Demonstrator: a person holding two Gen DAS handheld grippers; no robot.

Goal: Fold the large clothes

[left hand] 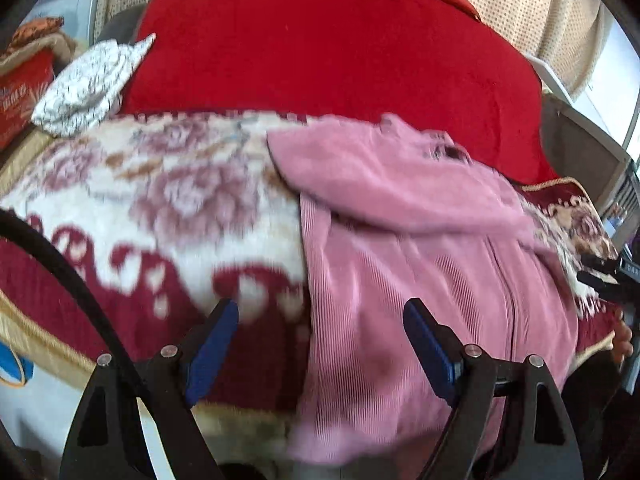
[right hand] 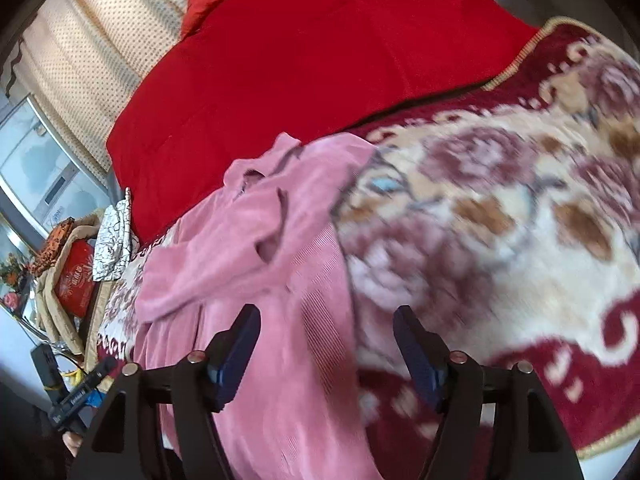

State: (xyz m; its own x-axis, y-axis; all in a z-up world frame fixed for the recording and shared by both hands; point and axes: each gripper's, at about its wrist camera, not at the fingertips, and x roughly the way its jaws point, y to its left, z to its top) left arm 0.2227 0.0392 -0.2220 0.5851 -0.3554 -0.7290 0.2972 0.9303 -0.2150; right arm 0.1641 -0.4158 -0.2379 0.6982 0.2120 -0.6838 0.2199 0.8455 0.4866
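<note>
A pink ribbed zip-front garment [left hand: 400, 272] lies spread on a floral blanket, with one sleeve folded across its chest. My left gripper [left hand: 320, 316] hovers open over the garment's left edge, its blue pads wide apart with nothing between them. In the right wrist view the same garment [right hand: 260, 248] runs from the collar down toward me. My right gripper [right hand: 326, 316] is open above its right edge, straddling the border between pink cloth and blanket. Neither gripper pinches any fabric. Both views are blurred.
The floral cream and maroon blanket [left hand: 160, 200] covers the bed, with a red quilt [left hand: 320, 48] behind it. A white patterned cloth [left hand: 88, 88] lies at the far left beside a red box [left hand: 20, 96]. Dotted curtains [right hand: 92, 40] and a window [right hand: 36, 160] stand beyond.
</note>
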